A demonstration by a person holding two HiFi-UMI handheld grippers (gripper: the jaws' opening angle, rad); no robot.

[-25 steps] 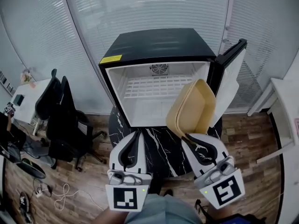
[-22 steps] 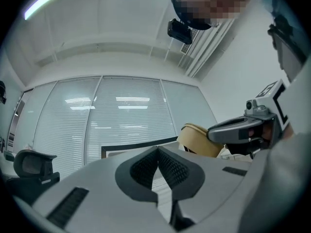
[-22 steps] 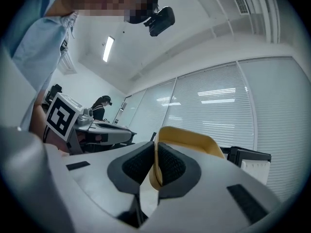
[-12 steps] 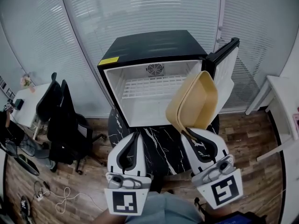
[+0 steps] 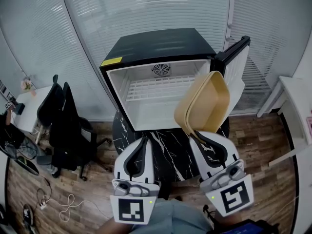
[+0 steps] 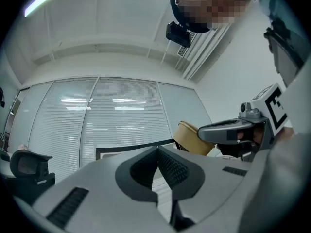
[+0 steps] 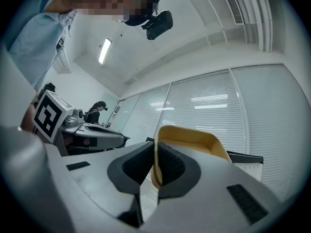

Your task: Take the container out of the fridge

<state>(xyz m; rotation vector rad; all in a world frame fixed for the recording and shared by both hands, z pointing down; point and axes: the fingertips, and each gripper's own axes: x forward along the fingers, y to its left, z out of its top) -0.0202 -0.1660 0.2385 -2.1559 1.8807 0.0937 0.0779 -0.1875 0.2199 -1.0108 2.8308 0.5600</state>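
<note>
A tan, open-topped container hangs tilted on edge in front of the black mini fridge. My right gripper is shut on its rim from below. In the right gripper view the rim runs between the pads of that gripper, with the container rising beyond. The fridge cavity is white with a wire shelf and nothing on it, and its door stands open to the right. My left gripper is shut on nothing, left of the container, and its pads meet in the left gripper view.
The fridge sits on a black marble-pattern table. Black office chairs stand at the left on the wooden floor, and a white desk at the right. Blinds cover the glass walls behind. A person stands far off.
The container has tipped a little and sits slightly higher and further right in the head view. Both grippers keep the same jaw positions.
</note>
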